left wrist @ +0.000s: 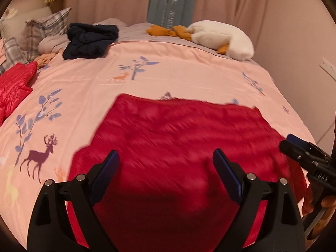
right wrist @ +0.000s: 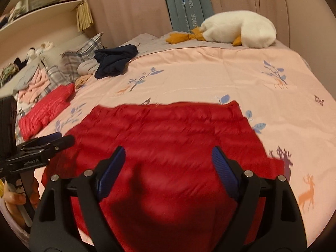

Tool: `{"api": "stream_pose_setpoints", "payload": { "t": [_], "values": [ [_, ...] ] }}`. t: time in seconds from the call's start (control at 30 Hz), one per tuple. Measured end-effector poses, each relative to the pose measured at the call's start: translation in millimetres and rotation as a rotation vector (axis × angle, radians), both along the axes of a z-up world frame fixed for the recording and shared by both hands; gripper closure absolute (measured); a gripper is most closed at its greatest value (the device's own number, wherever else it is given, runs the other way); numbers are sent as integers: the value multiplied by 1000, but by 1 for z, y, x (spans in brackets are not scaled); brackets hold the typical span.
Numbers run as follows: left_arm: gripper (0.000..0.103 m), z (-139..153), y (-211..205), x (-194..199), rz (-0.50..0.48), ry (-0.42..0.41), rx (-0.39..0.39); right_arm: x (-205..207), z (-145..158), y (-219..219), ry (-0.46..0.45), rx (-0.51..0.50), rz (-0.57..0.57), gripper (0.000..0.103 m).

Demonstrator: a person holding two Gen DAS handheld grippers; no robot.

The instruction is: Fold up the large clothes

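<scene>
A: In the left wrist view, how does the left claw stand?

B: Wide apart, with nothing between its blue pads. It holds nothing, hanging above the red quilted jacket, which looks blurred.

A: And where is that jacket?

B: Spread flat on the pink bedspread, straight under and ahead of the claw. Its far edge runs across the bed beyond the fingertips. The right claw pokes in from the right edge, over the jacket's right side; from here I cannot tell how far it gapes.

A: Now the right wrist view?

B: The right claw is wide as well, empty, its pads clear of the cloth. The same red quilted jacket lies below and in front of it, its far right corner near a blue leaf print. The left claw enters at the left, a hand gripping its handle.

A: Anything else on the bed?

B: A second red padded garment well off to the left, a dark navy garment near the plaid pillows, and a white plush goose at the far side.
</scene>
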State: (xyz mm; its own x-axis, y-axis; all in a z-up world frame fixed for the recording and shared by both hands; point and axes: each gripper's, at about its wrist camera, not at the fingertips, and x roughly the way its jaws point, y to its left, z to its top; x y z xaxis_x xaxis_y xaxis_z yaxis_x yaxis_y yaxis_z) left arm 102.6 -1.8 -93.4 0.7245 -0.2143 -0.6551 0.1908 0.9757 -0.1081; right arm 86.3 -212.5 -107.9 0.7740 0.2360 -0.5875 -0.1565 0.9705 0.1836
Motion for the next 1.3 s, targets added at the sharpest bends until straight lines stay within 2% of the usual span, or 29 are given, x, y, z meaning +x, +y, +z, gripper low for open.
{"api": "stream_pose_setpoints", "payload": {
  "t": [0.13, 0.23, 0.37, 0.53, 0.63, 0.83, 1.0, 1.3],
  "values": [
    [12, -16, -15, -10, -14, -4, 49, -11, -16, 18, 9, -82, 8, 17],
    [11, -34, -22, -7, -12, 18, 89, -7, -33, 21, 57, -91, -6, 16],
    [9, -43, -23, -7, -19, 17, 129, -4, -43, 21, 73, -105, -11, 15],
    [9, -37, -18, -14, -4, 25, 119, -6, -40, 16, 85, -77, -17, 16],
    [9, -30, -12, -22, 11, 13, 110, -17, -31, 7, 64, -36, -26, 16],
    [9, -24, 2, -28, 46, 10, 104, -36, -18, -16, 25, -30, -86, 16],
    [9, -34, 7, -25, 41, 49, 83, -32, -36, -30, 99, -27, -120, 16],
    [9, -38, 14, -27, 46, 65, 78, -32, -45, -34, 125, -13, -111, 16]
  ]
}}
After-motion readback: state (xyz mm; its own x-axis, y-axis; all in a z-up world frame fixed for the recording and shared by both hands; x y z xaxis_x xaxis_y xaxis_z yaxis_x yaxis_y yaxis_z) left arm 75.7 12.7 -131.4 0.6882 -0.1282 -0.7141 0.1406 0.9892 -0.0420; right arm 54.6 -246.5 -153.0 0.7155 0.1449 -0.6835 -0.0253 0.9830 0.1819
